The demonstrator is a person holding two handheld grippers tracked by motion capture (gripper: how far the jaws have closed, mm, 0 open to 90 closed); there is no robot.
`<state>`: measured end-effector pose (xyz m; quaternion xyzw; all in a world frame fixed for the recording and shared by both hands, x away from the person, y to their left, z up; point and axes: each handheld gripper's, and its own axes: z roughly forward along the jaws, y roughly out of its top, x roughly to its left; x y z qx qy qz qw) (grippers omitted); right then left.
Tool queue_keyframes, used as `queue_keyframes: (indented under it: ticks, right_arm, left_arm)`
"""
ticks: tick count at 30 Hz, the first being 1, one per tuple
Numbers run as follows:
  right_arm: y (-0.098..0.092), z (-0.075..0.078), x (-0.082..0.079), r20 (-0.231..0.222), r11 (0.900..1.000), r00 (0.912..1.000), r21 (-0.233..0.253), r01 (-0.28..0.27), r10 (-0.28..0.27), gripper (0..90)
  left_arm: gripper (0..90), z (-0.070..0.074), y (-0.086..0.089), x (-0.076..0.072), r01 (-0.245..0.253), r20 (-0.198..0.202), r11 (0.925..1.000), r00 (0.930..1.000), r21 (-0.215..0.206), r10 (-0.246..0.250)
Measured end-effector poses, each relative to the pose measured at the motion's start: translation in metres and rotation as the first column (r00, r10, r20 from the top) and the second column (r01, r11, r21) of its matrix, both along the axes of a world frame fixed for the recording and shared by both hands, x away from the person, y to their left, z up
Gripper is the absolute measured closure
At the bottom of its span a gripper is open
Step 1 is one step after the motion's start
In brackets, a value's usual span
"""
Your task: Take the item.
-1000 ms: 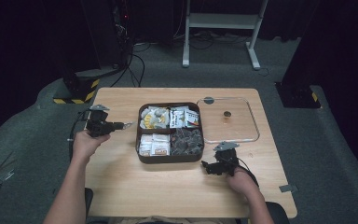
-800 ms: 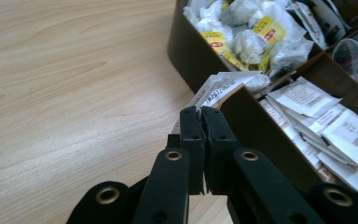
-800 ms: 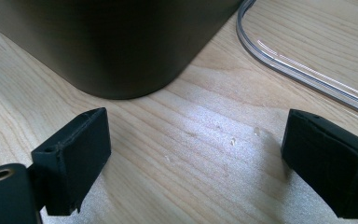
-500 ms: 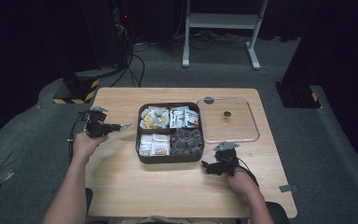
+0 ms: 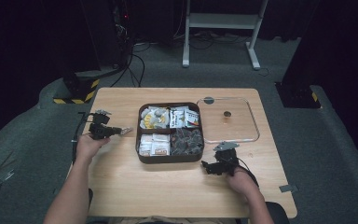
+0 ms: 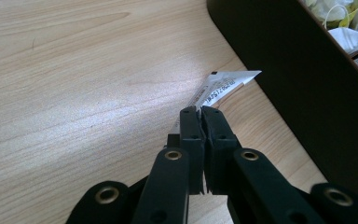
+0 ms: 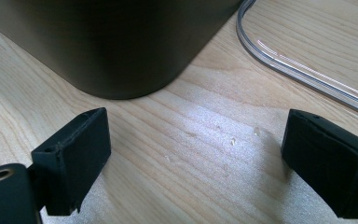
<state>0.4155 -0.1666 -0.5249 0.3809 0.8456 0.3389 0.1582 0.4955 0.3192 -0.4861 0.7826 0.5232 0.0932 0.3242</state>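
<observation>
A dark brown box (image 5: 170, 157) with compartments full of packets sits mid-table. My left gripper (image 5: 119, 131) is left of the box, shut on a small white packet (image 6: 219, 85) with printed text, held just above the wood beside the box's dark wall (image 6: 303, 79). My right gripper (image 5: 208, 167) rests on the table at the box's near right corner (image 7: 121, 51), jaws wide open with bare wood between them. Yellow and white packets (image 5: 153, 117) fill the far left compartment, dark ones (image 5: 186, 140) the near right.
A clear plastic lid (image 5: 227, 121) lies flat to the right of the box, its rim (image 7: 298, 65) just beyond my right gripper. A stand's legs and cables are on the floor behind the table. A wide stretch of wood lies along the near edge.
</observation>
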Motion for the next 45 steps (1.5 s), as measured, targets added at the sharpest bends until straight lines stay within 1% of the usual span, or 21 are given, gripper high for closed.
queue_keyframes:
  ticks: [2, 4, 11, 13, 14, 16, 18, 22, 26, 28, 29, 32, 33, 39, 45]
  right_arm:
    - [0.000, 0.000, 0.000, 0.000, 1.000, 1.0000, 0.000, 0.000, 0.000, 8.0]
    - [0.000, 0.000, 0.000, 0.000, 1.000, 1.0000, 0.000, 0.000, 0.000, 8.0]
    - [0.000, 0.000, 0.000, 0.000, 1.000, 1.0000, 0.000, 0.001, -0.001, 8.0]
    - [0.000, 0.000, 0.000, 0.000, 1.000, 1.0000, 0.001, 0.001, -0.001, 8.0]
    - [0.000, 0.000, 0.000, 0.000, 1.000, 1.0000, 0.001, 0.001, -0.001, 8.0]
    - [0.000, 0.000, 0.000, -0.001, 1.000, 1.0000, 0.000, 0.001, -0.001, 8.0]
    - [0.000, 0.000, 0.000, 0.000, 1.000, 1.0000, 0.001, 0.001, -0.001, 8.0]
    - [0.000, 0.000, 0.000, 0.000, 1.000, 1.0000, 0.001, 0.001, -0.001, 8.0]
    - [0.000, 0.000, 0.000, 0.000, 1.000, 1.0000, 0.000, 0.000, 0.000, 8.0]
    - [0.000, 0.000, 0.000, 0.000, 1.000, 1.0000, 0.000, 0.001, -0.001, 8.0]
    - [0.000, 0.000, 0.000, -0.001, 1.000, 1.0000, 0.001, 0.001, -0.001, 8.0]
    - [0.000, 0.000, 0.000, -0.002, 1.000, 1.0000, 0.001, 0.001, -0.001, 8.0]
    - [0.000, 0.000, 0.000, -0.002, 1.000, 1.0000, 0.001, 0.001, -0.001, 8.0]
    - [0.000, 0.000, 0.000, -0.004, 1.000, 1.0000, 0.003, 0.002, -0.002, 8.1]
    - [0.000, 0.000, 0.000, -0.004, 1.000, 1.0000, 0.001, -0.002, 0.002, 7.9]
  left_arm:
    - [87.7, -0.001, 0.000, 0.000, -0.002, 0.000, 1.0000, 1.0000, -0.007, 0.002]
    - [87.3, -0.002, -0.001, 0.000, -0.003, 0.006, 1.0000, 1.0000, -0.001, 0.003]
    - [84.8, -0.005, -0.003, 0.001, -0.005, 0.000, 0.9999, 1.0000, -0.016, 0.005]
    - [81.4, -0.005, -0.002, 0.001, -0.016, -0.006, 0.9993, 0.9999, -0.034, 0.016]
    - [77.4, -0.005, -0.002, 0.002, -0.026, -0.017, 0.9989, 0.9995, -0.040, 0.025]
    - [76.0, -0.005, -0.001, 0.002, -0.025, -0.027, 0.9984, 0.9994, -0.050, 0.024]
    - [73.1, -0.004, -0.001, 0.002, -0.026, -0.026, 0.9980, 0.9994, -0.057, 0.024]
    - [67.6, -0.001, -0.002, 0.000, -0.022, -0.009, 0.9966, 0.9997, -0.079, 0.021]
    - [61.0, 0.003, -0.001, -0.002, -0.023, 0.017, 0.9979, 0.9996, -0.060, 0.024]
    - [57.7, 0.005, 0.000, -0.003, -0.031, 0.019, 0.9977, 0.9993, -0.061, 0.032]
    - [57.0, 0.006, 0.002, -0.004, -0.033, 0.022, 0.9980, 0.9992, -0.055, 0.034]
    - [54.2, 0.009, 0.005, -0.007, -0.042, 0.034, 0.9973, 0.9985, -0.061, 0.044]
    - [53.3, 0.009, 0.006, -0.009, -0.042, 0.039, 0.9969, 0.9983, -0.067, 0.044]
    - [49.7, 0.009, 0.011, -0.017, -0.052, 0.065, 0.9972, 0.9964, -0.054, 0.055]
    - [45.0, 0.008, 0.017, -0.023, -0.073, 0.087, 0.9954, 0.9931, -0.062, 0.078]
